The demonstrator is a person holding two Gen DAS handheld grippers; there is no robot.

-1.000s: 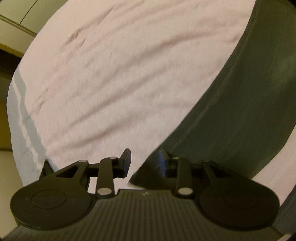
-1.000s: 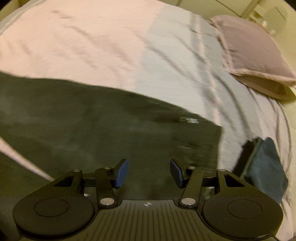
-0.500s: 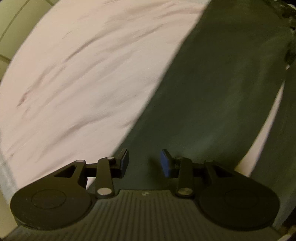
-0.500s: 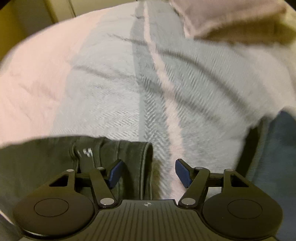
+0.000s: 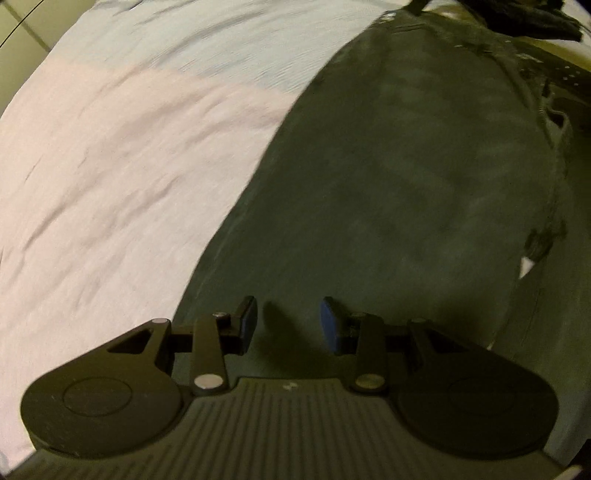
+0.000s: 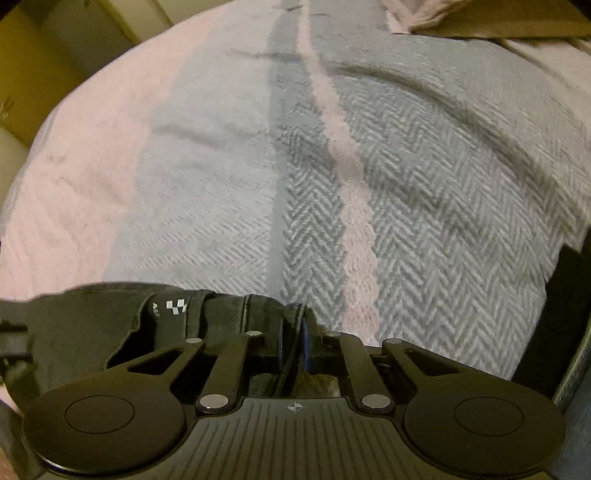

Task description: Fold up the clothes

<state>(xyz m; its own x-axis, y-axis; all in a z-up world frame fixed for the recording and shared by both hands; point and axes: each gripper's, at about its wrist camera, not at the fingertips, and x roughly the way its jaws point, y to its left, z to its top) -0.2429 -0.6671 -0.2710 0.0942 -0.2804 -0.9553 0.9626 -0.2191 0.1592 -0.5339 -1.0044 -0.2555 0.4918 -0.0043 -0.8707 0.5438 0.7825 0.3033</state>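
Left gripper (image 5: 288, 320): fingers spread apart, blue pads (image 5: 330, 320) facing each other across a clear gap, nothing between them. Hovers low over dark green trousers (image 5: 388, 177), which fill the centre and right of the left wrist view and run up toward the upper right of the frame, blurred. Seam and stitching along the right edge of the frame. At the upper right corner, a dark crumpled mass, too blurred to tell what it is. Left half of that frame: pale pink and light grey bedspread (image 5: 122, 155), wrinkled, lying under the garment.

Right gripper (image 6: 291, 345): fingers clenched tight on a folded edge of the same trousers, at bottom centre of the right wrist view; cloth pinched between the blue pads (image 6: 306, 347). Garment bunched across the lower left of the frame, with a small white checkered tag (image 6: 175, 305) showing near its upper edge. Beyond, the bedspread in herringbone weave with grey and pink stripes running up the middle of the frame. Pillow corner (image 6: 461, 18) at the upper right. Dark blue cloth (image 6: 569, 314) at the right edge, partly cut off.
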